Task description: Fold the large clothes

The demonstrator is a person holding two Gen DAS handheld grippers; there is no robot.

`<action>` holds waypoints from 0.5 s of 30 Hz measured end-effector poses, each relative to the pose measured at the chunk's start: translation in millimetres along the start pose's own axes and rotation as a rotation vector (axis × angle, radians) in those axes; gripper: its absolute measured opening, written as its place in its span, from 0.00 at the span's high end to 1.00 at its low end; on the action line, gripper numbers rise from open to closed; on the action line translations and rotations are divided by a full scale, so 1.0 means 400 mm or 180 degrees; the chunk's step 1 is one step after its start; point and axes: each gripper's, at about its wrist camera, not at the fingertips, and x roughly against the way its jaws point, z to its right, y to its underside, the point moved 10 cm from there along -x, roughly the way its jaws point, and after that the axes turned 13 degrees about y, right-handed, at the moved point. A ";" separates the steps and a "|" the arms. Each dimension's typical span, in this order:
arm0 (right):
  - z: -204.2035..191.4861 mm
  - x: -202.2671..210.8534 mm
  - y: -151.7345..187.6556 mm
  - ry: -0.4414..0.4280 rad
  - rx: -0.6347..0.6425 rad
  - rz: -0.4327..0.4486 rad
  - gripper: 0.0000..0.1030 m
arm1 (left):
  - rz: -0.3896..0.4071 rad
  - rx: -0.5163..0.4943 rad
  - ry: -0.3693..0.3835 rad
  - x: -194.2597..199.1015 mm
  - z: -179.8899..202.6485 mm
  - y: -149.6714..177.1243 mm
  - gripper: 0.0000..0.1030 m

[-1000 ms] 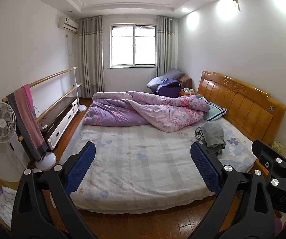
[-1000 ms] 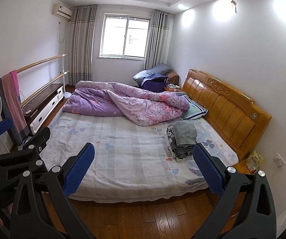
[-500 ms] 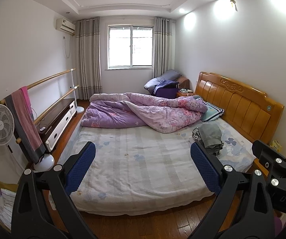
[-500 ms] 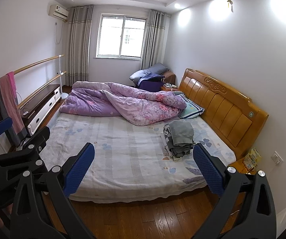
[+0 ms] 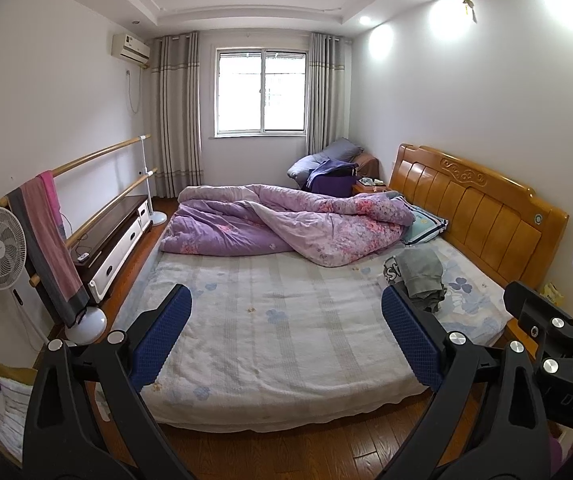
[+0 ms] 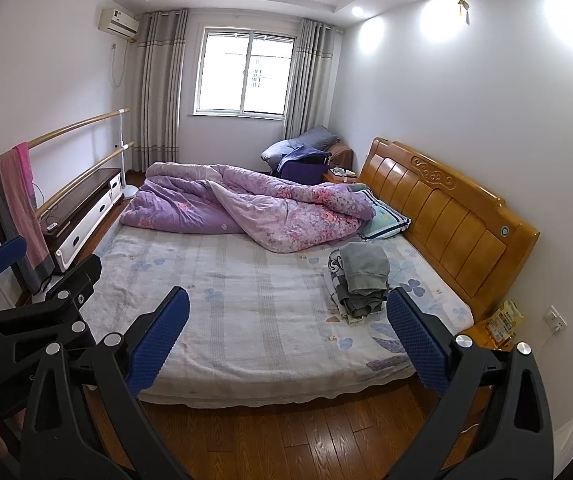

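Both claws, left claw (image 5: 286,340) and right claw (image 6: 288,338), gape empty; clothes pile (image 6: 360,282) at 1 o'clock on bed (image 6: 246,320), probably already folded.

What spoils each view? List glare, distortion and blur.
Left wrist: window blown out white, ceiling spots flare on the wall, fisheye bends the headboard, black corners. Right wrist: same overexposed window, curved walls; open right claw stays sharp, no blur.

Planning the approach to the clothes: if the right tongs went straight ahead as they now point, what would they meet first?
Probably the bed sheet: the open right tongs aim at bare mattress left of the clothes pile, with only floor in between. Depth is uncertain.
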 end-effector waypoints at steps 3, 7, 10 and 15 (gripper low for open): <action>0.001 -0.003 -0.004 0.0002 0.0007 0.0012 0.07 | 0.0005 0.0001 0.0005 -0.010 0.003 -0.003 0.07; -0.002 -0.007 -0.005 0.0009 0.0014 0.0011 0.07 | 0.0004 0.0000 0.0003 -0.017 0.006 -0.004 0.07; -0.006 -0.007 -0.006 0.0010 0.0016 0.0014 0.07 | 0.0003 0.0004 0.0016 -0.024 0.008 -0.005 0.07; -0.005 -0.011 -0.007 0.0013 0.0020 0.0005 0.07 | -0.0014 0.0018 0.0033 -0.035 0.006 -0.007 0.07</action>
